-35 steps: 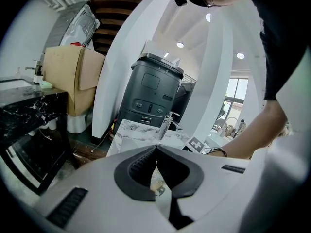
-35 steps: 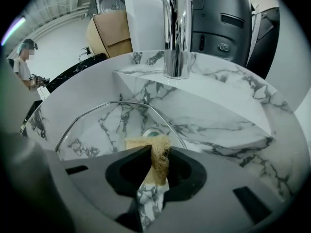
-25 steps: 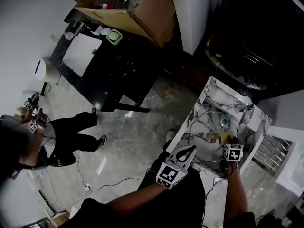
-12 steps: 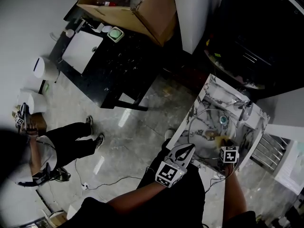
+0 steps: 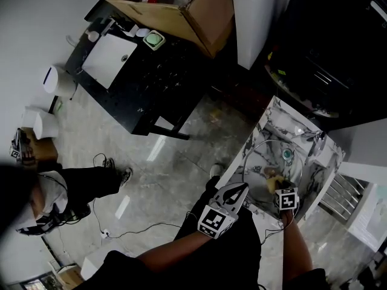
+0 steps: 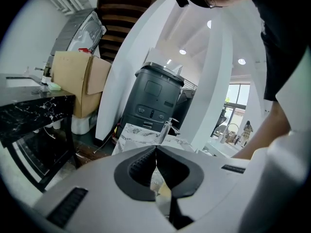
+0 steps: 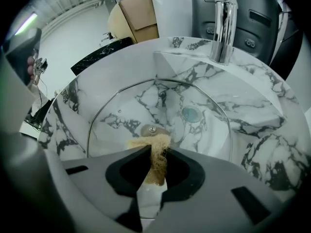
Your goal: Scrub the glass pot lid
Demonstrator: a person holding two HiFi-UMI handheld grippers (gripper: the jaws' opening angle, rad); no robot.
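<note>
Scrubbing step: right gripper jaws clamp a tan scrub pad beside the knob of the glass pot lid, which lies flat in the marble sink. Left gripper jaws together, empty, near-left of sink. Best: press evenly and circle out to the rim so the lid doesn't skid.

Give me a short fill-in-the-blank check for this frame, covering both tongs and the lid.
1. The right tongs are ____ on the tan scrubber.
2. The left tongs are closed and hold ____.
3. The glass lid lies in the marble ____.
Missing words: shut; nothing; sink.
</note>
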